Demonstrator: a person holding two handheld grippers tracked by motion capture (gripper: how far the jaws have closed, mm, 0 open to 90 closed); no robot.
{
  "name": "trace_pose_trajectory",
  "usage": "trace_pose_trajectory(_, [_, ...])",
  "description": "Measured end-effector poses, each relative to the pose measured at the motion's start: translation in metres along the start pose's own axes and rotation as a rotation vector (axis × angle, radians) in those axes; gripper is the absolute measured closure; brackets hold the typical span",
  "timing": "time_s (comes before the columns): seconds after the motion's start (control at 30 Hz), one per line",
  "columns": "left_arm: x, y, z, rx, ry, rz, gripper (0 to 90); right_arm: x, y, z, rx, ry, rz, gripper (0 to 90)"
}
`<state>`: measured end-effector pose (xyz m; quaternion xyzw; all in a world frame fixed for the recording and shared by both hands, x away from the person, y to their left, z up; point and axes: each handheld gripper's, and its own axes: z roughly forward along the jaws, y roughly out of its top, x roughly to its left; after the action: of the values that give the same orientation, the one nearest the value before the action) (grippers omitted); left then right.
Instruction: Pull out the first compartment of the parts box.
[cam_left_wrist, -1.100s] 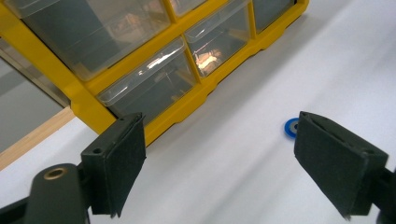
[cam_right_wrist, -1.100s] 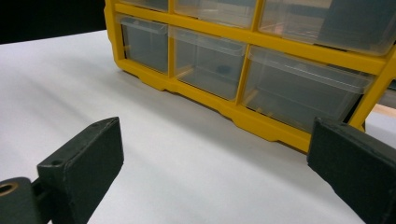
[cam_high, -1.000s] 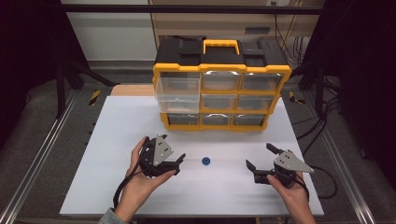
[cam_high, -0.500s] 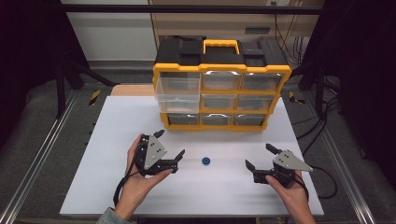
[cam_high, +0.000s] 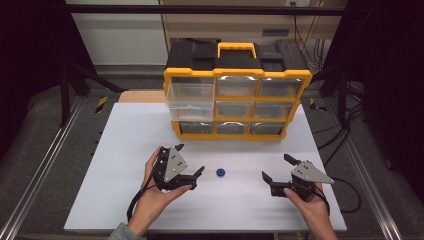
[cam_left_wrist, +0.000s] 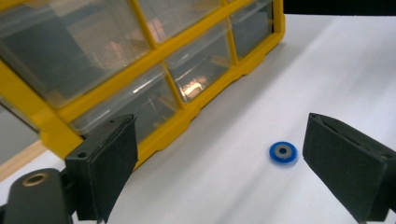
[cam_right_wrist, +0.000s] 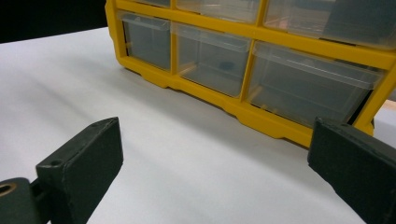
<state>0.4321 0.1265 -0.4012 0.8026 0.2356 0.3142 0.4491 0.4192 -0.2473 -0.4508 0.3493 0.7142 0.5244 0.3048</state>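
Drawer cabinet (cam_high: 235, 95), upper-left drawer (cam_high: 191, 93) out, empty

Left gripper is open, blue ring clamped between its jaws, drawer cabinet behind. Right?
Not quite. The left gripper is open, but the blue ring lies free on the white table, untouched by either jaw, as the left gripper view shows. The drawer cabinet stands behind.

Glossy clear plastic drawers (cam_left_wrist: 196, 70) in a yellow plastic organizer (cam_high: 237, 136); smooth matt white table (cam_high: 125, 150); blue plastic ring (cam_left_wrist: 282, 152).

White table (cam_high: 125, 200) with drawer organizer (cam_high: 235, 95), blue washer (cam_high: 220, 172)
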Motion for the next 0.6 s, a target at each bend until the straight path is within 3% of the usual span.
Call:
trace_pose_trajectory(0.3, [-0.009, 0.003, 0.022, 0.072, -0.058, 0.042, 9.4, -0.003, 0.000, -0.002, -0.017, -0.009, -0.005, 3.6])
trace_pose_trajectory(0.6, [-0.014, 0.016, 0.040, 0.160, -0.120, 0.117, 9.3, -0.003, 0.001, -0.004, -0.029, -0.014, -0.011, 3.7])
